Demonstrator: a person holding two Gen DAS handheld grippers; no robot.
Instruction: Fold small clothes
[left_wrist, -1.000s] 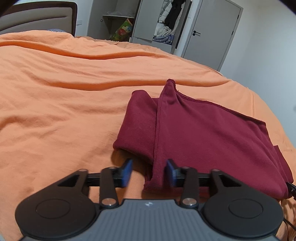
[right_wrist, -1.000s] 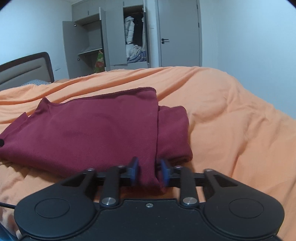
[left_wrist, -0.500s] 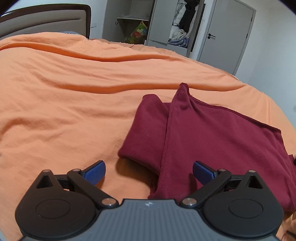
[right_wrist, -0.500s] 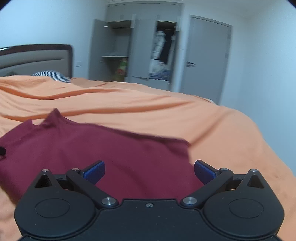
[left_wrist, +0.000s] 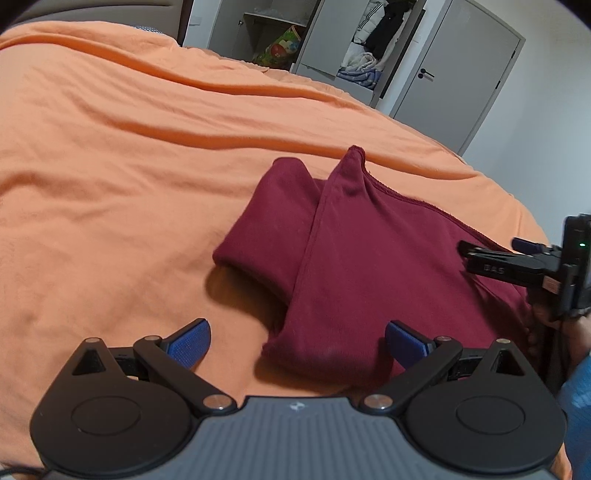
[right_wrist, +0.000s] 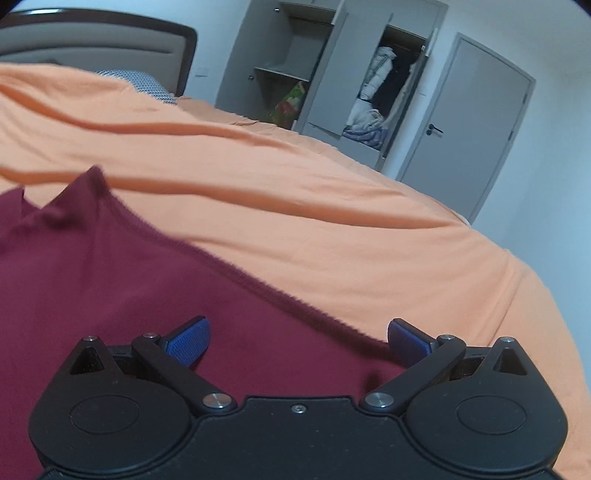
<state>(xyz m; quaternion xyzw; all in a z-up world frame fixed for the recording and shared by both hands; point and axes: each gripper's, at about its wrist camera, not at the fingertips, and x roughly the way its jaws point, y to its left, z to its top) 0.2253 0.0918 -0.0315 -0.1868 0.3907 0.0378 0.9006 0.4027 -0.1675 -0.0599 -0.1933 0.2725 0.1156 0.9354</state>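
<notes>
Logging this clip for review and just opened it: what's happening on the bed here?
A person is folding a dark red cotton garment on an orange bedsheet, holding a gripper in each hand. The garment lies partly folded, one sleeve tucked under a flap. The left gripper hovers at its near edge and the right gripper sits over its other side. Both have their jaws wide open and grip nothing.

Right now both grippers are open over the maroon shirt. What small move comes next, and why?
Probably bring the left gripper forward and close on the near folded corner of the maroon shirt. Its jaws stand wide apart with that corner between them, the shirt lies half-folded on the orange bedspread, and the right gripper hovers open over the far side.
</notes>
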